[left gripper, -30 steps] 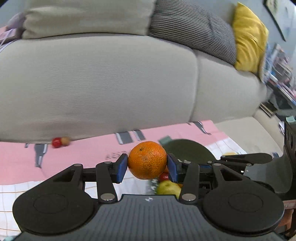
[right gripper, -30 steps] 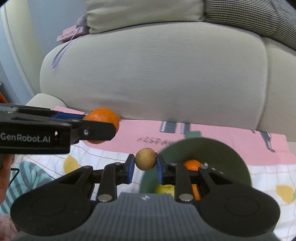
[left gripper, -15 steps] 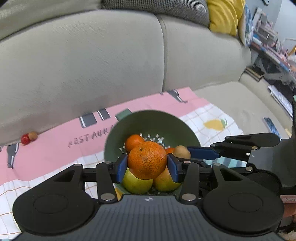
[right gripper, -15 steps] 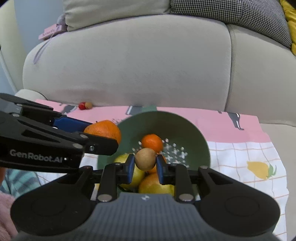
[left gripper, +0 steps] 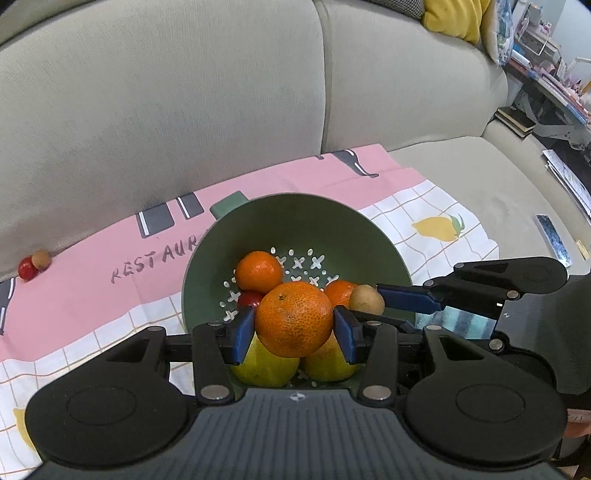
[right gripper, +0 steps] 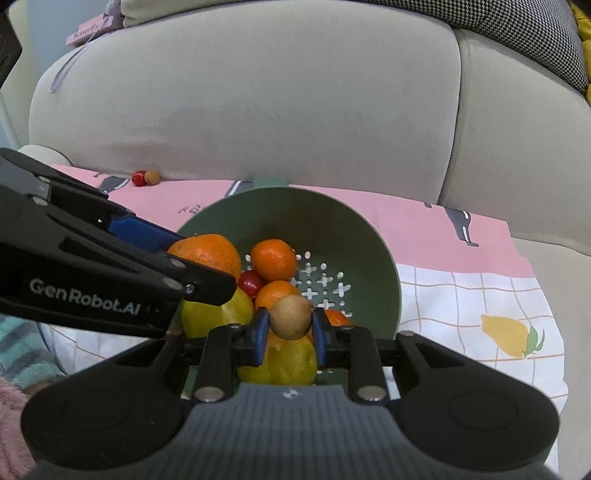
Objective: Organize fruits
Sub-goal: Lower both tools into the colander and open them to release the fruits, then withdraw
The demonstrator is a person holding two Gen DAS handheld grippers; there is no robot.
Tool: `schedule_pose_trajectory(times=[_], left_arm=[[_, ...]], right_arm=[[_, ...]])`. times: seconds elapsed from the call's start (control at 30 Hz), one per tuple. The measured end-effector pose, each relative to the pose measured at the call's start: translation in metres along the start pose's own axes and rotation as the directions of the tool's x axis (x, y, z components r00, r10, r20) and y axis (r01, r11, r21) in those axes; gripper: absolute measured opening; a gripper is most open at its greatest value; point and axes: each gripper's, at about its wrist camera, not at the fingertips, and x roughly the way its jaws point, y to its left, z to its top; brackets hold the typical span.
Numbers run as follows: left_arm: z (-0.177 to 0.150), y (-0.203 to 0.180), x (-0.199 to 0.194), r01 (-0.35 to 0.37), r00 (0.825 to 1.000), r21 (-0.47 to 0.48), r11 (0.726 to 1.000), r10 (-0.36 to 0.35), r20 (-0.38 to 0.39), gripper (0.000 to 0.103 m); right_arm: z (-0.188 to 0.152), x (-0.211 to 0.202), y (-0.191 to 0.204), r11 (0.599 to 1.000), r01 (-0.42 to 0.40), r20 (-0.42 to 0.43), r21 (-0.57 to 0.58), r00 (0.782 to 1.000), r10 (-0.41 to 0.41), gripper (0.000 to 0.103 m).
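Left hand-held gripper (left gripper: 294,329) clamps the round orange mandarin (left gripper: 293,318) across its middle, above the green perforated colander (left gripper: 295,221). Right hand-held gripper (right gripper: 289,328) pinches a small tan longan-like fruit (right gripper: 290,316). Both fruits light; mandarin skin soft, likely bruises under pressure.

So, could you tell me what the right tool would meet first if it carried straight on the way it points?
Probably the yellow fruit lying in the green colander, just below the small brown fruit that the right tool grips; depth is hard to judge.

yellow fruits (left gripper: 266,365) half hidden, cushion (left gripper: 454,16) cropped
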Motion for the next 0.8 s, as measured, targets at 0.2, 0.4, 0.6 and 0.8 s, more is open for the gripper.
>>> schedule_pose_trajectory(times=[0.2,0.4,0.6,0.8], left_arm=[[0.004,-0.002,0.016,0.006,0.999,0.012,1.000,-0.005,-0.033,0.052],[0.008,-0.002,0.033,0.015,0.998,0.021,1.000,-0.013,-0.067,0.052],[0.011,-0.001,0.048,0.030,0.994,0.010,1.000,-0.028,-0.105,0.052],[0.012,-0.001,0.058,0.038,0.992,0.007,0.999,-0.037,-0.118,0.052]], right_arm=[[-0.003,0.011,-0.007,1.000,0.014,-0.025,-0.007,1.000,-0.014,0.022],[-0.007,0.023,-0.012,1.000,0.018,-0.055,-0.021,0.998,-0.019,0.022],[-0.007,0.030,-0.017,1.000,0.005,-0.072,-0.024,0.997,-0.007,0.022],[-0.006,0.033,-0.019,1.000,-0.004,-0.080,-0.021,0.997,0.002,0.022]])
